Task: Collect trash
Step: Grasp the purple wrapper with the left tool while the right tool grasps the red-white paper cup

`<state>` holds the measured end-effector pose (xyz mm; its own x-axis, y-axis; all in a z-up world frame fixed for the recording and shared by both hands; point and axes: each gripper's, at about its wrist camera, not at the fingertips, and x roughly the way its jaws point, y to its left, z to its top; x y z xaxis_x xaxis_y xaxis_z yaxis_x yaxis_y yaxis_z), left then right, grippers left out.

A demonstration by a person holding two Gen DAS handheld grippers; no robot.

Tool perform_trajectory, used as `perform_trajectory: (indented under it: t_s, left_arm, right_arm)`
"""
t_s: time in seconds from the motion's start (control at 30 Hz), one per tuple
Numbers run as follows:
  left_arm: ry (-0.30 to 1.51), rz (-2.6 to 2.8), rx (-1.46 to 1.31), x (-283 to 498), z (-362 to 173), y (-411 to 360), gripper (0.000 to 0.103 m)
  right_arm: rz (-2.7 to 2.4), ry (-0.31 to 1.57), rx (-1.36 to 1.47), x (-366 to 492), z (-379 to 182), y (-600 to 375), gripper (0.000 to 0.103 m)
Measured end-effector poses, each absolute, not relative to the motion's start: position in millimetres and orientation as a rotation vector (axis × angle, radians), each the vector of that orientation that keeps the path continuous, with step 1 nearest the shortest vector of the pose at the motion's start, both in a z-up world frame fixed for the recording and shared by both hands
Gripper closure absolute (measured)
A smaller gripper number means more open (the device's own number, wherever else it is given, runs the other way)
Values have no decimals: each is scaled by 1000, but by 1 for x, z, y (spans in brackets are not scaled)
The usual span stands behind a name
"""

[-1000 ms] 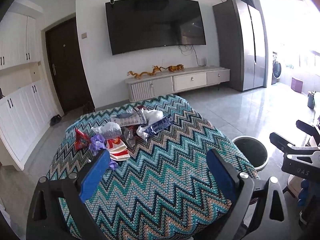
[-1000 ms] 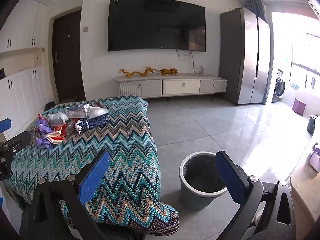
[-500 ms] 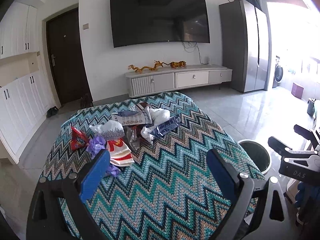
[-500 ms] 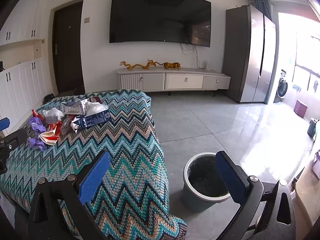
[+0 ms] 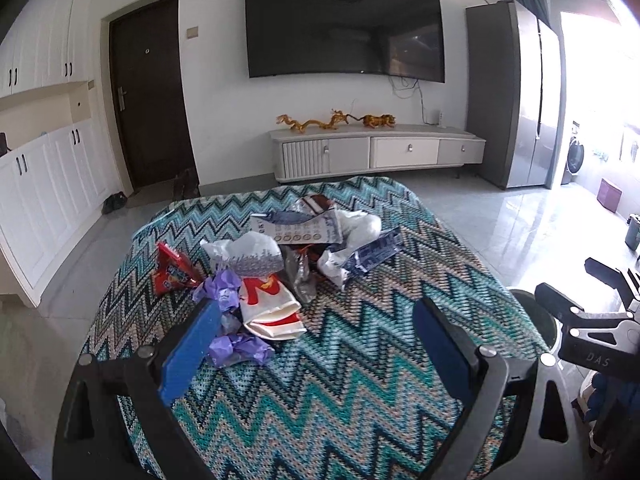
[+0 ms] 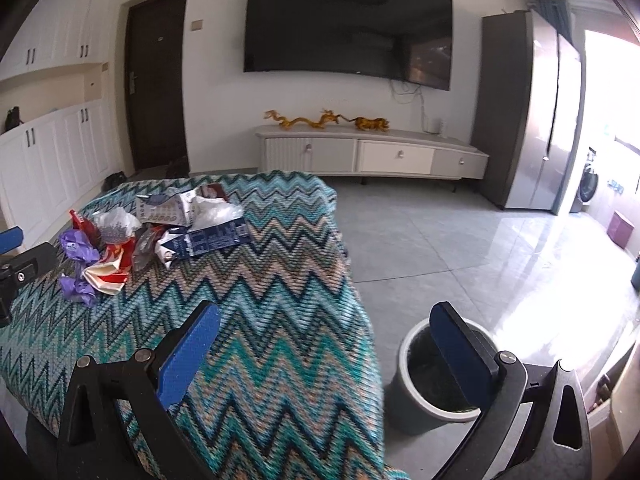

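A pile of trash lies on the zigzag-cloth table (image 5: 360, 380): a red snack bag (image 5: 173, 272), purple wrappers (image 5: 238, 348), a red-and-white carton (image 5: 270, 308), a white plastic bag (image 5: 248, 254) and a blue-white milk carton (image 5: 372, 254). My left gripper (image 5: 320, 340) is open and empty, its left finger beside the purple wrappers. My right gripper (image 6: 326, 346) is open and empty over the table's right edge (image 6: 280, 320), right of the pile (image 6: 152, 232). A grey trash bin (image 6: 420, 396) stands on the floor under its right finger.
A TV console (image 5: 376, 152) stands at the far wall under a wall TV (image 5: 344, 28). A grey fridge (image 5: 516, 96) is at the right, white cabinets (image 5: 44, 184) at the left. The right gripper's body shows in the left wrist view (image 5: 592, 332).
Both grippers have moved forward toward the table, so the trash pile looks larger and nearer. Both stay open and empty.
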<state>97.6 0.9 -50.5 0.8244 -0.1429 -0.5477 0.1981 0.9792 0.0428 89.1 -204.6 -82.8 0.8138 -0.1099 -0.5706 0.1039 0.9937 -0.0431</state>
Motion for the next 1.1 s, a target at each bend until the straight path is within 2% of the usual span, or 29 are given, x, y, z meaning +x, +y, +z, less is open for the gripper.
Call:
perform_trajectory:
  t_s: [0.3,0.37,0.53,0.6,0.93,1.1]
  left_arm:
    - [652,-133,26,120,-67,59,6]
    - [671,-113,22,124,-74,72,6]
    - [736,-126,-22,135,-90,94,6]
    - [752,-150,-44,139,-94,97,6]
    - [820,-174,-155,165,-111,112,7]
    - [812,-173,-166,185,-108,112,20]
  right_arm:
    - [71,657,-13,123,-93,-177,1]
    - [135,678,-8,133,-97,-167,5]
    - [274,728,-15,159,-108,-139,25]
    - [318,745,-4,170,-112,-131,29]
    - [486,785,33,197,-125,-95,36]
    - [531,801,59,205,-129,-85,44]
